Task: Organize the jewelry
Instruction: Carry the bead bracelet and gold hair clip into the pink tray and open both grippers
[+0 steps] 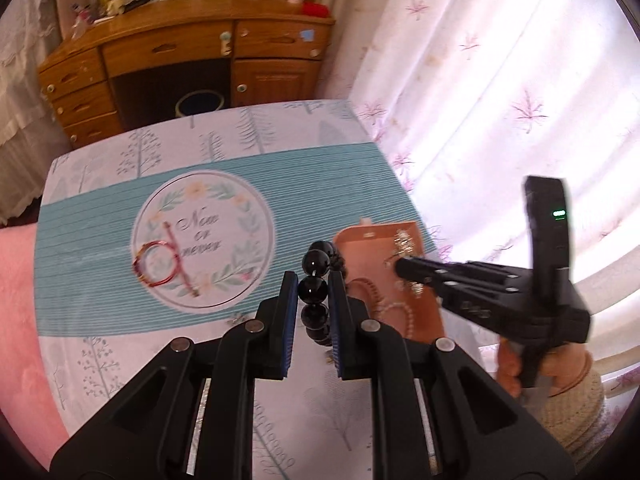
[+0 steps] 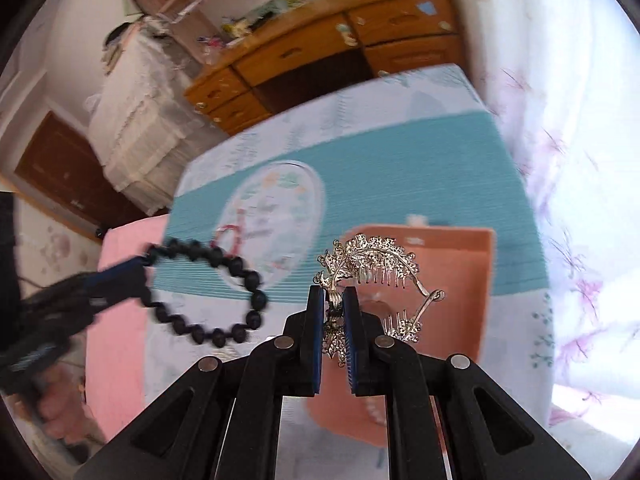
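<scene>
My left gripper (image 1: pixel 313 280) is shut on a black bead bracelet (image 1: pixel 316 292) and holds it above the table; the bracelet also shows as a ring in the right wrist view (image 2: pixel 208 292). My right gripper (image 2: pixel 334 294) is shut on a silver rhinestone hair comb (image 2: pixel 376 264) above the open tan jewelry box (image 2: pixel 460 280). In the left wrist view the right gripper (image 1: pixel 404 266) reaches over the box (image 1: pixel 368 244), which holds a pearl strand (image 1: pixel 400 312). A red bangle (image 1: pixel 154 264) with a red stick lies on the teal placemat (image 1: pixel 100 240).
The table carries a white tree-print cloth (image 1: pixel 140 360). A pink blanket (image 1: pixel 16 300) lies at the left. A wooden desk (image 1: pixel 180 52) with a bin under it stands behind the table. A flowered curtain (image 1: pixel 500 80) hangs at the right.
</scene>
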The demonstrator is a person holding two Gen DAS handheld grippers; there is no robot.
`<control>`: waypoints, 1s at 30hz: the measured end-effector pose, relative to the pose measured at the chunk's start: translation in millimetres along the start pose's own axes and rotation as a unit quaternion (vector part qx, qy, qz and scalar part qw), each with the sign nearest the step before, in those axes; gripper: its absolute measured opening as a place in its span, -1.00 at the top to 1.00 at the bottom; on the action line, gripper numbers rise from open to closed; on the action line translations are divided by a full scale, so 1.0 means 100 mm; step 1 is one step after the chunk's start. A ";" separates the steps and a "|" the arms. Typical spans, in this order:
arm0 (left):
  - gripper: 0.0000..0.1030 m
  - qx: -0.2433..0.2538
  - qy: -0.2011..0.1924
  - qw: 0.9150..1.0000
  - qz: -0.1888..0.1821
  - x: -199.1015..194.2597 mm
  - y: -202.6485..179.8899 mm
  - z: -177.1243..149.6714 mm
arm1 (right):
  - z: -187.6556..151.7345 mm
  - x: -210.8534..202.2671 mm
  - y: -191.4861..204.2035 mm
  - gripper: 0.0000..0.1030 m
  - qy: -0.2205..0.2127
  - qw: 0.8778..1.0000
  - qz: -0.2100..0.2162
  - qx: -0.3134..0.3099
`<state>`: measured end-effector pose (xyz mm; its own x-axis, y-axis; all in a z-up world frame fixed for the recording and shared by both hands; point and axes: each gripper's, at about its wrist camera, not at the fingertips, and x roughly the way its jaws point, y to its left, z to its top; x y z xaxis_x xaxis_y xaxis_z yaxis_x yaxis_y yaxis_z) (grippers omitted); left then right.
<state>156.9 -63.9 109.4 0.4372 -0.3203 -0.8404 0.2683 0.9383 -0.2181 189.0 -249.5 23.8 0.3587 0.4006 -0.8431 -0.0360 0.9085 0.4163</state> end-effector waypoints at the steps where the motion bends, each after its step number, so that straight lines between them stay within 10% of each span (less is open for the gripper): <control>1: 0.76 0.006 -0.001 1.000 -0.002 0.01 -0.09 0.03 | 0.00 0.04 -0.08 0.83 0.003 1.000 -0.002 0.006; 17: 0.76 0.032 0.021 0.999 -0.027 0.32 -0.59 0.10 | 0.01 0.84 -0.63 0.68 0.055 0.995 -0.036 0.080; 30: 0.76 0.066 0.062 0.994 -0.056 0.58 -0.92 -0.16 | -0.27 0.04 -0.90 0.51 -0.019 0.986 0.021 0.163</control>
<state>144.1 -166.6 73.1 0.2909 -0.3951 -0.8713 0.4228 0.8701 -0.2534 168.7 -326.2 -26.1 0.3984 0.4265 -0.8120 0.2476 0.8024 0.5430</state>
